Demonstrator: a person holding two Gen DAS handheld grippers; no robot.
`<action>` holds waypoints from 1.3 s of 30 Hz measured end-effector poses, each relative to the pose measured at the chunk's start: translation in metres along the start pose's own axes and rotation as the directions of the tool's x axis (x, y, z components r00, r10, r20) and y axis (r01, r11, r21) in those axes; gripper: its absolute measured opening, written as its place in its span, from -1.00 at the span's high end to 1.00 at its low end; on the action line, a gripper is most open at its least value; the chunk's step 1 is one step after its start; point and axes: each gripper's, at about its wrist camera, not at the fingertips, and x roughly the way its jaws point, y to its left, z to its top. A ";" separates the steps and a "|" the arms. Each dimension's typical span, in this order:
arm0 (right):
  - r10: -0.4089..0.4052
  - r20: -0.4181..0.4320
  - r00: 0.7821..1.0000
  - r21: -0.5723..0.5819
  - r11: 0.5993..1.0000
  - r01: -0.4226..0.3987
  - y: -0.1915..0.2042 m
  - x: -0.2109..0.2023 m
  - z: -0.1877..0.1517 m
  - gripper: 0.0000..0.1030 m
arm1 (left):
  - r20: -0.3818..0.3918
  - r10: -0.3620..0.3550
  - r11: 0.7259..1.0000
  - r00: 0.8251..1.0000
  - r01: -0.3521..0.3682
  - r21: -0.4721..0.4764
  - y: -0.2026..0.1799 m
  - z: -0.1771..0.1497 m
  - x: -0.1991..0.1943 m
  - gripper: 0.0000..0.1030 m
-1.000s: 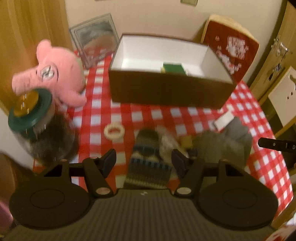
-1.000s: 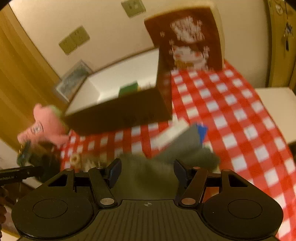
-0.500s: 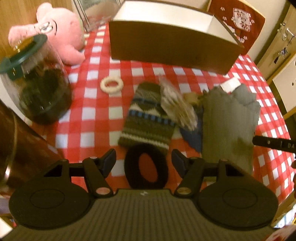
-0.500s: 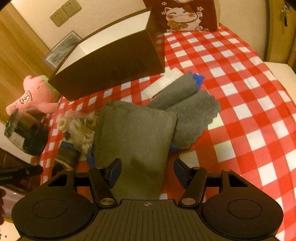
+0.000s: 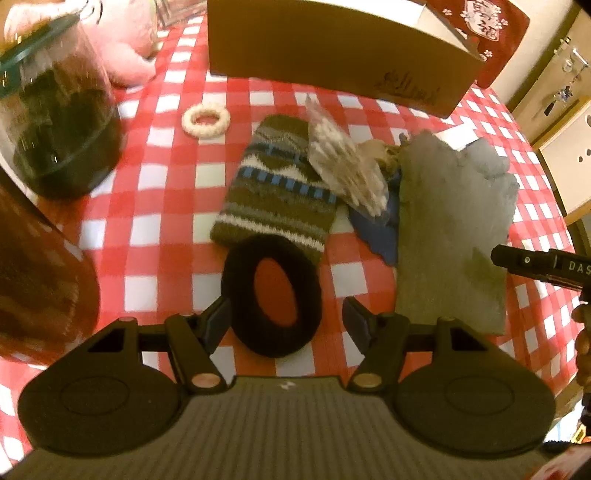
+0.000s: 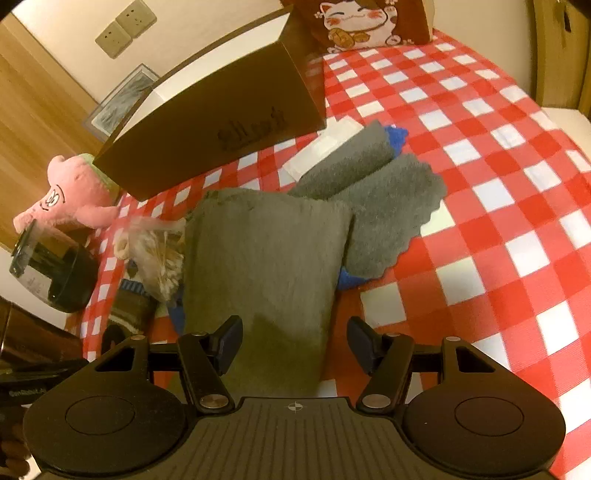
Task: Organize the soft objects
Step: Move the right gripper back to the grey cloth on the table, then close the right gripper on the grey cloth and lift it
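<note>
Covering the whole tabletop, a red-and-white checked cloth (image 6: 480, 155) carries every item. Largest on it, a brown cardboard box (image 5: 343, 48) bears a dark stamped mark on its near wall, too blurred to read in either view. Behind it leans a red cushion (image 6: 362, 22): the right wrist view shows a lucky-cat drawing on it, the left wrist view only white characters that cannot be read. A folded grey-green cloth (image 6: 266, 266) lies in front of the box, partly over a grey scalloped cloth (image 6: 399, 214) and a blue cloth (image 5: 384, 236).

Left gripper (image 5: 286, 317): jaws apart, holding nothing; a black ring-shaped pad (image 5: 271, 295) lies on the checked cloth between them, its rim close to the left finger, contact uncertain. Right gripper (image 6: 293, 341): jaws apart, gripping nothing, straddling the near end of the grey-green cloth.

Left wrist view only: a white ring (image 5: 205, 118) and the full knitted sleeve (image 5: 277, 192), with a clear bag of pale sticks (image 5: 347, 166) on its edge. Right wrist view only: wall sockets (image 6: 125, 27) and the printed snout of the pink plush (image 6: 70, 199). Both show a green-lidded glass jar (image 5: 59, 122).
</note>
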 end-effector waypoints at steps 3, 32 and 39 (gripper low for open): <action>-0.002 -0.005 1.000 -0.004 1.000 0.002 0.000 0.005 -0.003 -0.21 | -0.005 -0.010 1.000 1.000 0.010 -0.027 0.003 -0.002 0.007 -0.24; 0.009 0.049 0.999 -0.076 0.997 -0.005 0.012 0.018 -0.005 -0.21 | 0.068 0.115 0.991 0.991 -0.119 0.053 0.015 -0.003 0.009 0.79; 0.003 0.069 0.998 -0.121 0.993 0.005 0.009 0.009 -0.008 0.84 | 0.067 0.114 0.991 0.991 -0.118 0.064 0.013 -0.006 0.007 0.79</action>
